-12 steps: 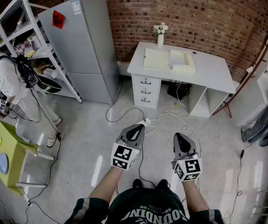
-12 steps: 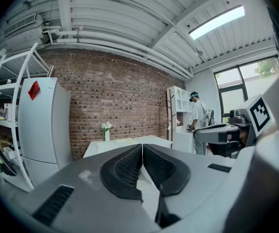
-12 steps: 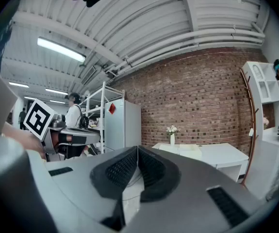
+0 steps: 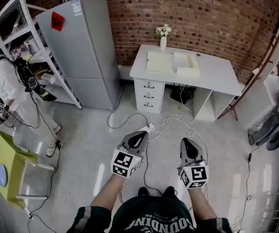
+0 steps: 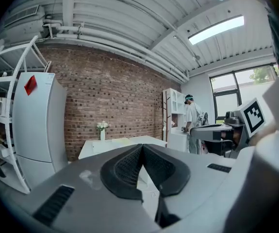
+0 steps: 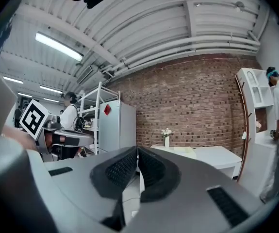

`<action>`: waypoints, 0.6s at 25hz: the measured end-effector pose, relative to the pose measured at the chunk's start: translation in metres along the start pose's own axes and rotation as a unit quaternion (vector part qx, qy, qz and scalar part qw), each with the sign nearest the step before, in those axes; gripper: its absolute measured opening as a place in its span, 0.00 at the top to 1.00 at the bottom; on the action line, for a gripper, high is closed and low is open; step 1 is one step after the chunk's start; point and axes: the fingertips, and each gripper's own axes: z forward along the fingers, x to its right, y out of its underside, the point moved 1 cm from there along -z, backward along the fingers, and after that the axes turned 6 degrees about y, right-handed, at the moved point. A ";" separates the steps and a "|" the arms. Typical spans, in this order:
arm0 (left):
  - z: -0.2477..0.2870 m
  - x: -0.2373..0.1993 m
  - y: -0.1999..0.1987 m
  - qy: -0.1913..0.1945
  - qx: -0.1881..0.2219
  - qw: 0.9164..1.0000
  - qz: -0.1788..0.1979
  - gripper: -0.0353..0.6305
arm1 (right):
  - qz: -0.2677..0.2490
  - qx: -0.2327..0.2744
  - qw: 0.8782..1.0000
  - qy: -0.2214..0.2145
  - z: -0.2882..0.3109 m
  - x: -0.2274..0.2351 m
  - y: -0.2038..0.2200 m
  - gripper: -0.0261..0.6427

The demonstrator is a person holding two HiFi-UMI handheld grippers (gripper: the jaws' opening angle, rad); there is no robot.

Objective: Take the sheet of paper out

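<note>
While the person is standing well back from the white counter (image 4: 219,76), the task is sitting at its approach step, by my reading; neither gripper is reaching anything yet. The left gripper (image 4: 142,133) is pointing roughly level with its jaws pressed together and nothing between them; the right gripper (image 4: 188,141) is likewise closed and carrying nothing. The pale sheet of paper (image 4: 157,61) is lying on the counter's top, just beside a shallow white tray (image 4: 188,64) and near the vase of flowers (image 4: 163,37); from this far off it may be one sheet or a thin stack, and I cannot tell which. The next move is calling for walking up to the counter, stepping over the cables (image 4: 171,125) trailing on the floor, then opening one gripper's jaws and bringing them low to the sheet's edge.
</note>
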 end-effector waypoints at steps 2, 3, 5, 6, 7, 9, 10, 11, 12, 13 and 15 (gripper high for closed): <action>0.000 0.001 0.001 0.002 -0.004 1.000 0.003 0.93 | -0.004 -0.002 1.000 0.003 -0.001 0.002 0.001 0.86; 0.000 0.000 0.002 0.002 -0.005 1.000 0.002 0.93 | -0.004 -0.003 1.000 0.004 -0.002 0.002 0.002 0.86; -0.002 -0.001 0.004 0.001 -0.008 1.000 0.002 0.93 | -0.003 -0.006 1.000 0.006 -0.003 0.003 0.005 0.86; -0.002 -0.001 0.006 -0.001 -0.012 1.000 0.006 0.93 | -0.003 -0.008 1.000 0.006 -0.004 0.003 0.006 0.86; -0.002 0.000 0.007 -0.003 -0.017 1.000 0.011 0.93 | -0.002 -0.009 1.000 0.007 -0.004 0.004 0.007 0.86; 0.000 0.002 0.009 -0.002 -0.021 1.000 0.017 0.93 | 0.001 -0.012 1.000 0.008 -0.005 0.005 0.007 0.86; 0.000 0.003 0.009 0.000 -0.020 1.000 0.015 0.93 | 0.003 -0.012 1.000 0.008 -0.005 0.005 0.007 0.86; 0.000 0.003 0.009 0.003 -0.018 1.000 0.012 0.93 | 0.004 -0.012 1.000 0.008 -0.005 0.004 0.008 0.86; 0.000 0.004 0.009 0.005 -0.016 1.000 0.009 0.93 | 0.004 -0.013 1.000 0.008 -0.005 0.003 0.008 0.86; -0.001 0.004 0.010 0.006 -0.015 1.000 0.007 0.93 | 0.004 -0.013 1.000 0.007 -0.005 0.002 0.009 0.86; -0.001 0.005 0.013 0.009 -0.014 1.000 0.004 0.93 | 0.004 -0.013 1.000 0.007 -0.004 0.001 0.011 0.86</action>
